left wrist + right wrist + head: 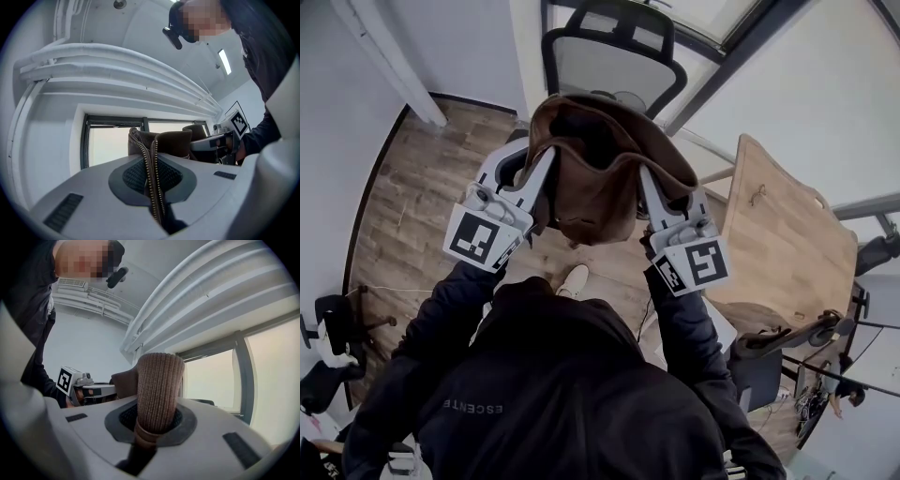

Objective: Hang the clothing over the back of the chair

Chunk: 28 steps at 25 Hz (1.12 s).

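A brown jacket (pixel 595 173) hangs spread between my two grippers, held up in front of the person. My left gripper (pixel 551 155) is shut on its zipper edge (pixel 152 180). My right gripper (pixel 641 178) is shut on a ribbed knit band (pixel 158 392) of the same jacket. The office chair (pixel 614 52) stands just beyond the jacket, its dark-framed mesh back showing above it. In the right gripper view the chair's top edge (pixel 201 401) peeks over the jaws.
A wooden table (pixel 778 230) stands to the right, with another brown garment (pixel 759 323) draped near its front. Wood floor (pixel 412 197) lies to the left. A window (pixel 112 143) and white ceiling pipes (pixel 117 65) are ahead. Stands and cables sit at the far right.
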{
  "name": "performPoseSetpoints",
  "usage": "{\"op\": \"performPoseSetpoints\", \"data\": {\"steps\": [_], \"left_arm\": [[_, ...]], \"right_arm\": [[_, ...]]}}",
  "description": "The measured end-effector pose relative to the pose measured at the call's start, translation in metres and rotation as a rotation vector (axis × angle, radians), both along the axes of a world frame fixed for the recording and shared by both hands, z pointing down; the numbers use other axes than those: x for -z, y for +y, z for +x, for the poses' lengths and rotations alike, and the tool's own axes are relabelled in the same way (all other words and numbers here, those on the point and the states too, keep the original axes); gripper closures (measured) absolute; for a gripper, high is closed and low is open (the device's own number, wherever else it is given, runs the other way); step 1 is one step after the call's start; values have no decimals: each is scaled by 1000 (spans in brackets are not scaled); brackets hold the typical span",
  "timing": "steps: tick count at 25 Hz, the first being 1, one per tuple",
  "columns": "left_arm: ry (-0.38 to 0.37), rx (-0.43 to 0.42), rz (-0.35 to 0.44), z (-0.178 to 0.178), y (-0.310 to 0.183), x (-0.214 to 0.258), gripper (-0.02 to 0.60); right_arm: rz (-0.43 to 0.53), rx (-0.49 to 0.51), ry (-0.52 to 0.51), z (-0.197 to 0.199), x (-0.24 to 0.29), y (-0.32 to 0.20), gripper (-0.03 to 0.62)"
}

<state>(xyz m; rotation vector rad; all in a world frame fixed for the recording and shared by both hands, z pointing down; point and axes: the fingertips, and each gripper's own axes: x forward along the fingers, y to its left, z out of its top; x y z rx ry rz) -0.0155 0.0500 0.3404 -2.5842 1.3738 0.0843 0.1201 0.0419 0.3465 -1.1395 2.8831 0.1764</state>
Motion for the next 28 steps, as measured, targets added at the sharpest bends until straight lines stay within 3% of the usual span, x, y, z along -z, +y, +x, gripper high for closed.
{"op": "performPoseSetpoints", "data": {"steps": [14,28], "left_arm": [[-10,-37,4,26,-48,6,552],[20,-136,26,11,-132,12,552]], "right_arm": [[3,-25,-4,20,6,-46,543],[11,-74,15,-8,12,-124,543]]}}
